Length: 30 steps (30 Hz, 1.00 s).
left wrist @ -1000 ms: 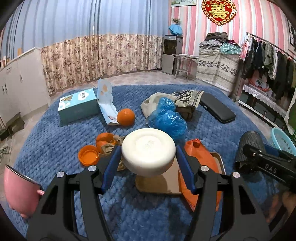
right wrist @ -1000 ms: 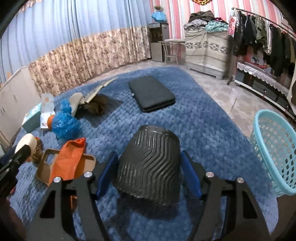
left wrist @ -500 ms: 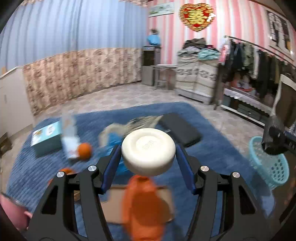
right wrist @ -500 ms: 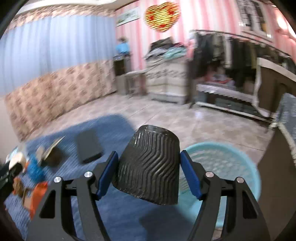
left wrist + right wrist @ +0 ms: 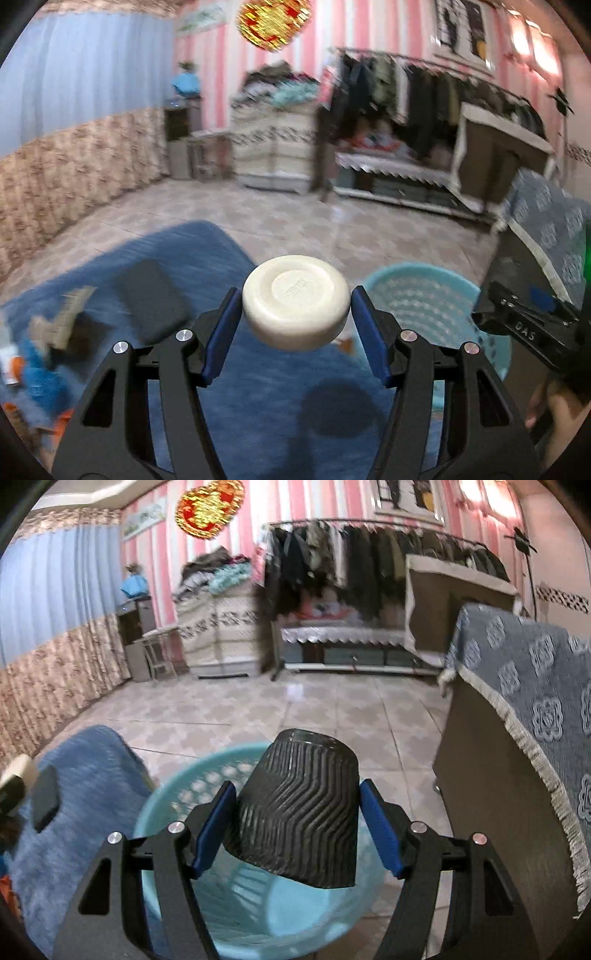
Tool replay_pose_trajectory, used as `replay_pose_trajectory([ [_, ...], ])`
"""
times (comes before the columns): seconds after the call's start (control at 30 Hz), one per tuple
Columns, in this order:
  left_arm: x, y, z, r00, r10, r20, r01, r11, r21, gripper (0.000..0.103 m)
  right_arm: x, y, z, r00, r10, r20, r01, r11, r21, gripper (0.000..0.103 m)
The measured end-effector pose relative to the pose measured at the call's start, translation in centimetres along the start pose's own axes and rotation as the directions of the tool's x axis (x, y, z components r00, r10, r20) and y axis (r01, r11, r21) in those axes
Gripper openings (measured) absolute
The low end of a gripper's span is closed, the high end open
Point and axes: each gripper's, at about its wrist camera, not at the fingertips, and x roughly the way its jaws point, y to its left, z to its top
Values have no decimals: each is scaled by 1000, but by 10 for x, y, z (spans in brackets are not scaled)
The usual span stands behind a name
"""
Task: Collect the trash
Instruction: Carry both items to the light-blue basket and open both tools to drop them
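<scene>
right gripper [image 5: 297, 829] angled down over basket [image 5: 177, 794], clamping black cup [image 5: 299, 812].

"DAS" on right tongs [image 5: 524, 325] body.

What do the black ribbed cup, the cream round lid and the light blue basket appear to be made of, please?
Black ribbed cup: probably corrugated paper with a matte finish, going by its raised zigzag ridges. Cream round lid: likely moulded plastic or pulp, smooth and faintly glossy, with an embossed centre mark. Light blue basket: plastic, with a perforated lattice wall and a slight sheen.
</scene>
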Motion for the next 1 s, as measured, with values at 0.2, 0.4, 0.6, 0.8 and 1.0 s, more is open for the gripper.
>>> replay_pose_trajectory([
  [0.2,56,-50,-2,989,-123,-75,127,991,50,60,13,-42,-9,999,-45,-14,47,993,110,68],
  [0.4,84,-85,-6,977,-182,-112,193,977,95,60,20,-63,-12,998,-66,-1,65,984,164,68],
  [0.6,91,-91,2,980,-171,-102,180,979,92,79,24,-52,-13,998,-56,0,55,988,145,68],
  [0.8,93,-67,15,991,-110,-74,114,992,55,83,19,-37,-14,1000,-31,6,30,991,130,68],
  [1.0,89,-39,23,997,-58,-41,58,998,0,92,23,-9,-13,1000,5,-13,-4,998,63,68],
])
